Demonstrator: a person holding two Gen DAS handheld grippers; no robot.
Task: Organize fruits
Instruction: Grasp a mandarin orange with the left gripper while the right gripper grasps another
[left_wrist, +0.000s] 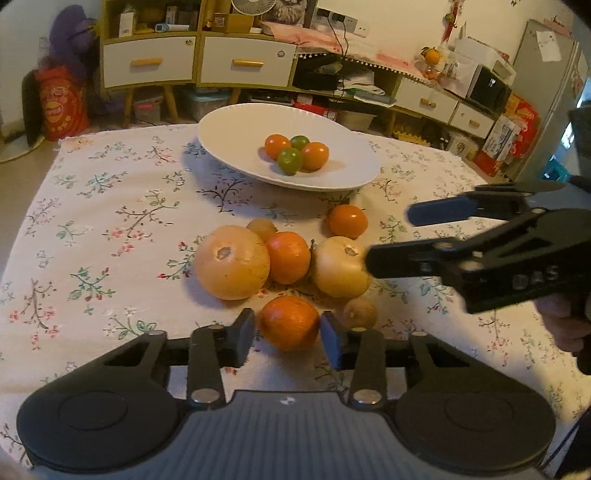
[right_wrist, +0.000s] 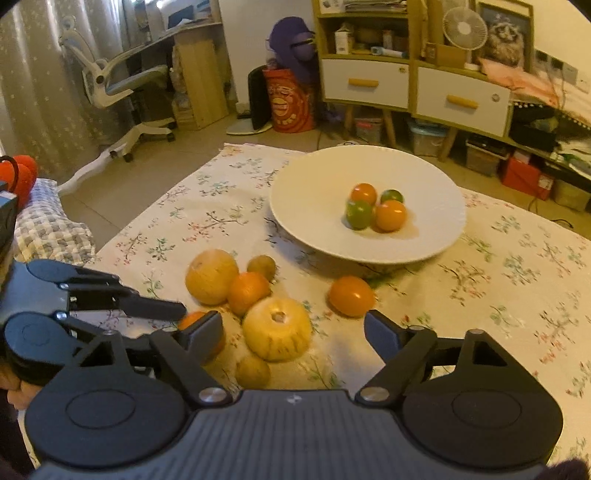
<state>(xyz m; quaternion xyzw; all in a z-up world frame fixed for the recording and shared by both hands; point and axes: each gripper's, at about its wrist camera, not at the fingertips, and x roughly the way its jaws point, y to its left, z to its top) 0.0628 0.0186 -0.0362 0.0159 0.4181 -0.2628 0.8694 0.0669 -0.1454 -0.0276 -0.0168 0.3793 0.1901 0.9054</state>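
A white bowl (left_wrist: 229, 147) holds two small orange fruits and two green ones (left_wrist: 290, 160). On the floral cloth lie two large yellow fruits (left_wrist: 231, 262) (left_wrist: 338, 266), an orange (left_wrist: 288, 256), a small orange fruit (left_wrist: 347, 220) and two brown kiwis (left_wrist: 360, 314). My left gripper (left_wrist: 288, 336) has its jaws around a near orange (left_wrist: 290, 325), pads close to its sides; contact is unclear. My right gripper (right_wrist: 293, 332) is open above the yellow fruit (right_wrist: 277, 332); it also shows in the left wrist view (left_wrist: 388, 236).
The table's far edge lies just behind the bowl (right_wrist: 369, 173). Cabinets with drawers (left_wrist: 147, 62) and clutter stand beyond. A desk chair (right_wrist: 122, 81) and a checked cushion (right_wrist: 48, 229) are at the left.
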